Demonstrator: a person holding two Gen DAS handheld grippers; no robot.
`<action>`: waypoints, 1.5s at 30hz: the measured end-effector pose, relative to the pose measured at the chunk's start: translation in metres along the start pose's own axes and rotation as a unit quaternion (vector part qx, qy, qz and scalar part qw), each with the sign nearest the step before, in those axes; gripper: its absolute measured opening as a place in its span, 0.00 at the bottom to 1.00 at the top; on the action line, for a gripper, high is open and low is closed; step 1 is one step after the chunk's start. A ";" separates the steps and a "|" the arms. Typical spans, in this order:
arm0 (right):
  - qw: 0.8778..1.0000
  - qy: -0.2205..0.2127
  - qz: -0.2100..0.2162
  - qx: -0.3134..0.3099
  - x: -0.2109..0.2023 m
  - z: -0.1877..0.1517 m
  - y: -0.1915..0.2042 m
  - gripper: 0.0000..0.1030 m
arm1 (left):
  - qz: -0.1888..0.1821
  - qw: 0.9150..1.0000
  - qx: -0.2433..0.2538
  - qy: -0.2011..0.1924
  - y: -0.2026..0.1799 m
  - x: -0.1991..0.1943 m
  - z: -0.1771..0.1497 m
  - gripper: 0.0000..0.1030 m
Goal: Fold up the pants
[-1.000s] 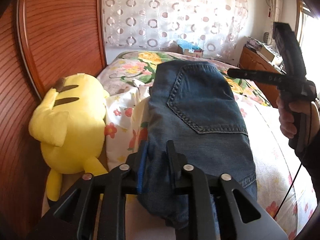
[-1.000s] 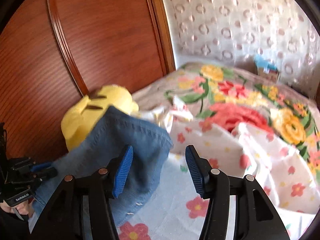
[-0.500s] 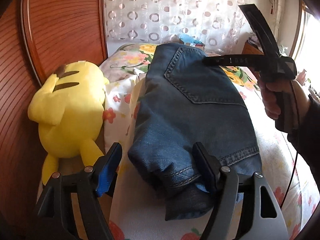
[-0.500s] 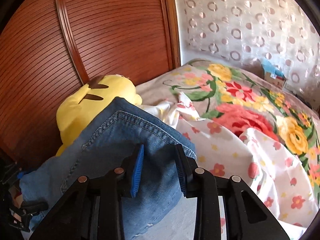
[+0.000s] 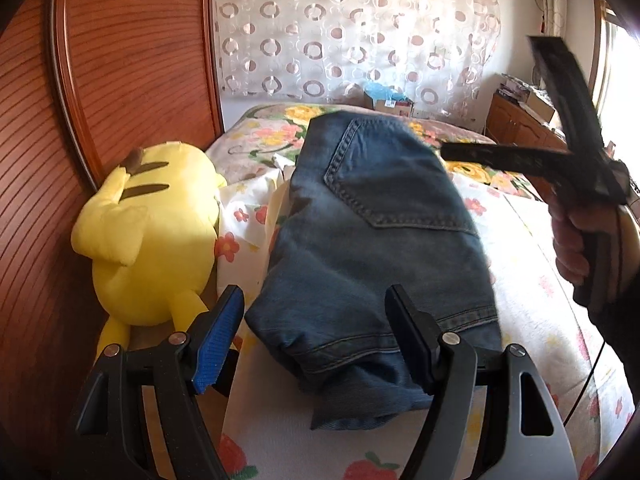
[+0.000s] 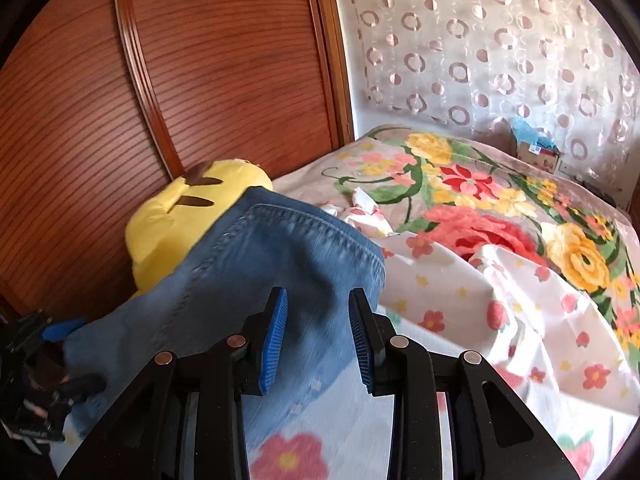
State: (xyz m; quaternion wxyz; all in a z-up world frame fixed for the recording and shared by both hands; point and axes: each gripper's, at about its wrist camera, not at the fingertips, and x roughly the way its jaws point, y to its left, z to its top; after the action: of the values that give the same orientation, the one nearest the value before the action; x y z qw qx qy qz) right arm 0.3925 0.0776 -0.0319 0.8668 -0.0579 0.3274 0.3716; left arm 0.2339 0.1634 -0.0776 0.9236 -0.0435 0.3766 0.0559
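Observation:
The blue jeans (image 5: 380,240) lie folded on the flowered bed sheet (image 5: 532,280), back pocket up and hems toward me. My left gripper (image 5: 316,296) is open, its fingers standing wide on either side of the near hem end without pressing it. A hand (image 5: 572,240) holds my right gripper (image 5: 448,151) over the far right part of the jeans, blurred. In the right wrist view the right gripper (image 6: 318,294) stands narrowly open above the denim (image 6: 280,260), with neither pad pressing it. The left gripper (image 6: 68,356) shows at the lower left by the jeans' other end.
A yellow plush toy (image 5: 148,232) lies against the ribbed wooden headboard (image 5: 120,60), just left of the jeans. A thick floral blanket (image 6: 480,200) covers the far side of the bed. A small cardboard box (image 5: 388,100) and a wooden cabinet (image 5: 520,128) stand beyond, before the dotted curtain.
My left gripper was shut on the jeans' near end; it has opened wide and drawn back a little. The right gripper's jaws have narrowed and it now sits over the denim.

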 end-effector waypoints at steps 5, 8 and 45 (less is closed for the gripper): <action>1.000 -0.014 0.001 0.003 -0.041 -0.011 0.003 0.31 | -0.001 1.000 0.004 -0.013 -0.009 -0.011 0.002 0.72; 1.000 -0.029 -0.003 0.000 -0.067 -0.018 0.006 0.31 | -0.006 1.000 0.002 -0.020 -0.012 -0.020 0.003 0.72; 0.993 -0.077 -0.080 0.035 -0.241 -0.145 0.036 0.44 | -0.069 0.993 0.058 -0.071 -0.111 -0.109 -0.033 0.90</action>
State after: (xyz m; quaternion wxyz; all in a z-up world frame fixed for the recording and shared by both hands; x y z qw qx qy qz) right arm 0.1690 -0.0928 0.0071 0.9179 -0.0243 0.2666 0.2930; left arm 0.1490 0.0421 -0.0208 0.9507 -0.0117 0.3086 -0.0270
